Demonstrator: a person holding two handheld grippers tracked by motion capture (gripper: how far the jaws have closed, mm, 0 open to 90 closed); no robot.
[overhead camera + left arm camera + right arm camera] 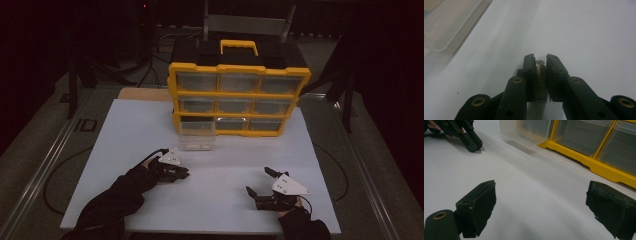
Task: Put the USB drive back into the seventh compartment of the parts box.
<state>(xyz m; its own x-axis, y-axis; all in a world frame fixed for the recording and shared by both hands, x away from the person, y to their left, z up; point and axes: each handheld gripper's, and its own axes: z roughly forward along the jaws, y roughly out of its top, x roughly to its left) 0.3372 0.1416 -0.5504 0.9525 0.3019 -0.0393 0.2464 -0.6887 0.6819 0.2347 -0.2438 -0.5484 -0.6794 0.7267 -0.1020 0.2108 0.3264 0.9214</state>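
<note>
The left gripper [540, 62] has its jaws drawn close together on a small pale metal piece [539, 80], a flat, stubby thing that sits pinched between the two black pads [530, 72] with its far end peeping out just past the tips; its exact kind is too small to tell. The piece lies low against the white table [586, 32], right under the gripper's nose. Just ahead and to that gripper's left stands a clear plastic drawer [197, 136], pulled out of the bottom row of the yellow organiser [239, 97] and resting on the table. Farther off, well apart to the side, the right gripper [259, 181] rests on the table with its jaws spread wide and nothing between them. As for handling, the piece looks light, stiff and smooth, so it will likely weigh nothing on the hand but could slip or twist out of a shallow pinch. The present hold across its narrow sides, well back along the pads, seems the sound place to take it; a grip near its very end would be likelier to let it flick away. A drop should do it no harm, though it would be fiddly to pick up again from the flat surface.
</note>
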